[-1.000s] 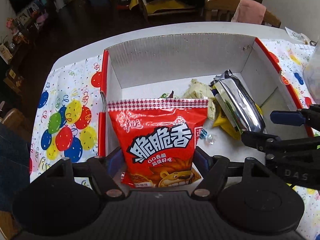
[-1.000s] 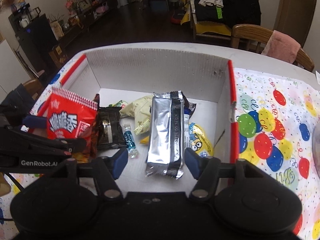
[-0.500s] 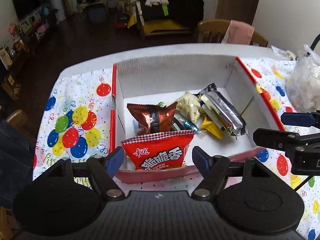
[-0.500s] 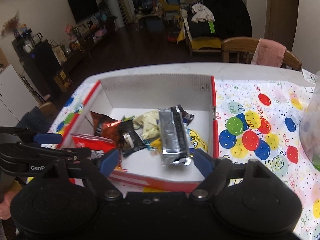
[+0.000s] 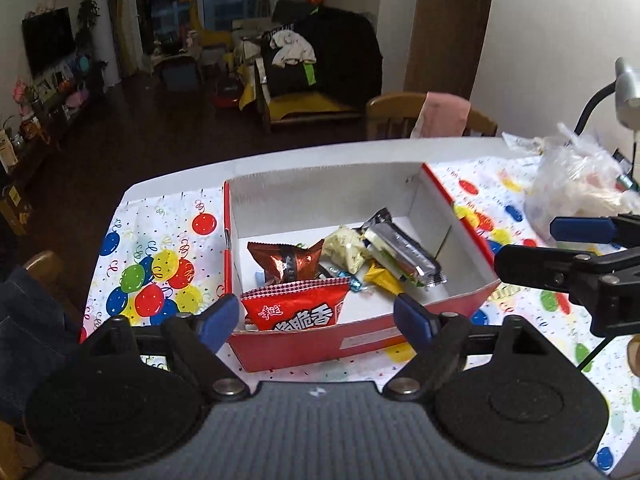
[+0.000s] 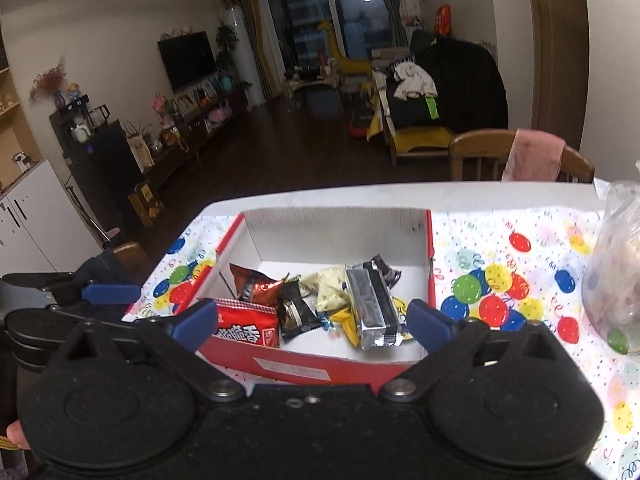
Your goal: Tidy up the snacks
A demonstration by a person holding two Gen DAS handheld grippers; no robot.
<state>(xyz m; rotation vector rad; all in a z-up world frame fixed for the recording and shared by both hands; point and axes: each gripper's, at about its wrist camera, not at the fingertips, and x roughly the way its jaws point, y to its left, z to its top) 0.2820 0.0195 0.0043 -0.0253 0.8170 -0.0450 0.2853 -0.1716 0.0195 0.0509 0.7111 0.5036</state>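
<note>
A red box with white inside (image 5: 360, 340) (image 6: 316, 368) sits on the balloon-print tablecloth. In it lie a red snack bag (image 5: 296, 310) (image 6: 248, 326), a brown packet (image 5: 286, 262) (image 6: 252, 284), a silver bar pack (image 5: 404, 250) (image 6: 370, 304), a black packet (image 6: 296, 314), a pale wrapper (image 5: 346, 246) and yellow candies (image 5: 382, 280). My left gripper (image 5: 316, 322) is open and empty above the box's near wall. My right gripper (image 6: 314, 324) is open and empty, also above the near wall. Each gripper shows at the edge of the other's view.
A clear plastic bag of food (image 5: 580, 184) (image 6: 616, 280) stands on the table to the right of the box. A wooden chair with a pink cloth (image 5: 428, 116) (image 6: 524, 156) is behind the table. The table's far edge (image 6: 400, 196) borders the dark living-room floor.
The left gripper let go of the red snack bag and the right let go of the silver pack; both lie in the box. Both grippers drew back and up from the box.
</note>
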